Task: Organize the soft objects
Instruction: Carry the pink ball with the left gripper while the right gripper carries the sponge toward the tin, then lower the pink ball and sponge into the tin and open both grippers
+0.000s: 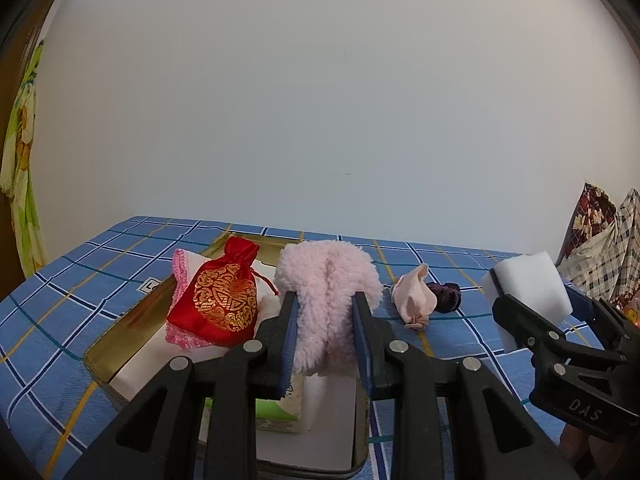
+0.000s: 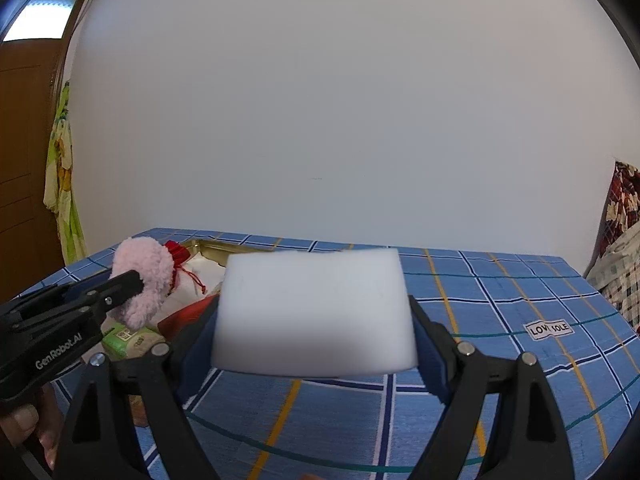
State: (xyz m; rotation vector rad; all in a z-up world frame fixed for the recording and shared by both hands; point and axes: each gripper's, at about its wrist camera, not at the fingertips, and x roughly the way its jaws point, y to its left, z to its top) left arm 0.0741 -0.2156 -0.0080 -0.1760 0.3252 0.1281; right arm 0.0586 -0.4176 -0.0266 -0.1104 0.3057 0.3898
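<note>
A: Left gripper (image 1: 325, 312) status?

B: Clamping the pink fleece piece (image 1: 326, 300) between both blue pads, holding it upright over the gold tin (image 1: 120, 336). The fleece is bulging above the fingertips, its lower edge hanging over the tin's interior.

A: What's sitting in the tin?

B: A red drawstring pouch (image 1: 222, 300) with gold print is leaning on a pink-edged white cloth (image 1: 182, 268) toward the far-left end. A green-labelled packet (image 1: 276, 412) is lying at the near end under the left gripper, next to a white block, though I can't tell what that block is.

A: Right gripper (image 2: 314, 320)?

B: Gripping a white sponge block (image 2: 314, 312) across its width, jaws spread wide to fit it. It's being held above the blue checked cloth (image 2: 500, 300), to the right of the tin. From the left wrist view the sponge (image 1: 528, 292) is sticking up out of the right gripper (image 1: 536, 312), off to the right of the fleece.

A: Anything lying loose on the cloth?

B: A pale peach fabric bundle (image 1: 414, 298) and a dark purple item (image 1: 446, 298) are touching each other, lying just right of the tin, between the two grippers.
</note>
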